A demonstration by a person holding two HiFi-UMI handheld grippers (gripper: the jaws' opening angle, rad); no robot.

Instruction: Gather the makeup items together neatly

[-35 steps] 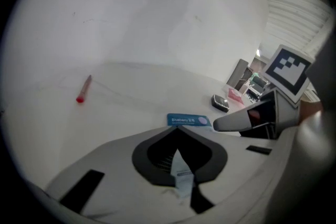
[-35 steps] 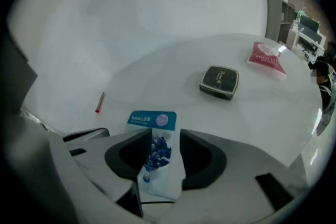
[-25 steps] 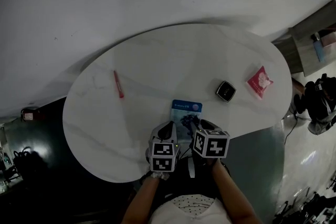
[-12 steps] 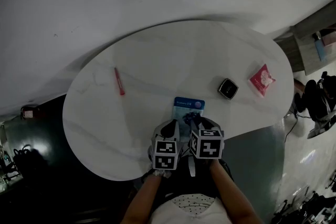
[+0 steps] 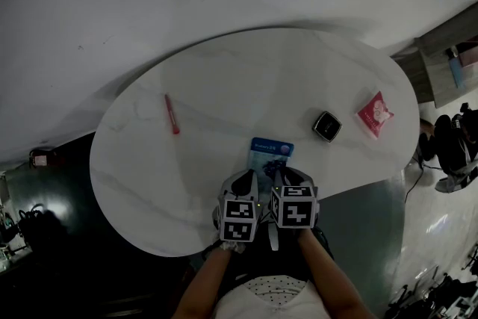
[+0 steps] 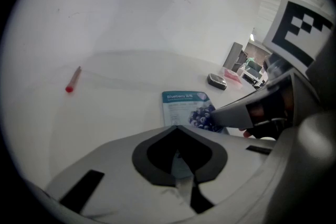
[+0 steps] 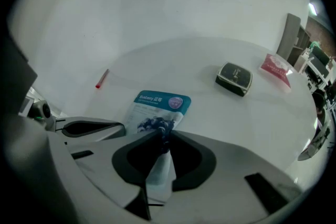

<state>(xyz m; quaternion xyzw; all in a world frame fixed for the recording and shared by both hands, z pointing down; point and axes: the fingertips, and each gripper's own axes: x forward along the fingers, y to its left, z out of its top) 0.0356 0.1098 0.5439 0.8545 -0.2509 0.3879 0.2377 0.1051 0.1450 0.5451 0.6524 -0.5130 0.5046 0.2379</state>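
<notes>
**Head view.** A blue packet (image 5: 270,155) is seen on the near part of the round white table (image 5: 224,78). Its near edge is covered by the left gripper (image 5: 243,180) and the right gripper (image 5: 284,176), held side by side. A red pen (image 5: 172,114) is noted well apart at the left. A black case (image 5: 326,126) and a pink packet (image 5: 375,116) are noted well apart at the right. Nothing is judged gathered yet.

**Left gripper view.** The jaws are drawn together on a pale strip of the blue packet (image 6: 185,105), at its near edge.

**Right gripper view.** The jaws have just been closing and are now nipped onto the same edge. The blue packet (image 7: 157,110) is seen running up between them.

**Risks, as judged.**
- The thin, slick film is held only by one edge, so it may be creased or pulled free if dragged flat across the table.
- If the two grippers are drawn apart or turned unevenly, the packet may be buckled or torn.
- The right hold may be shallow and could be lost on lifting.
</notes>
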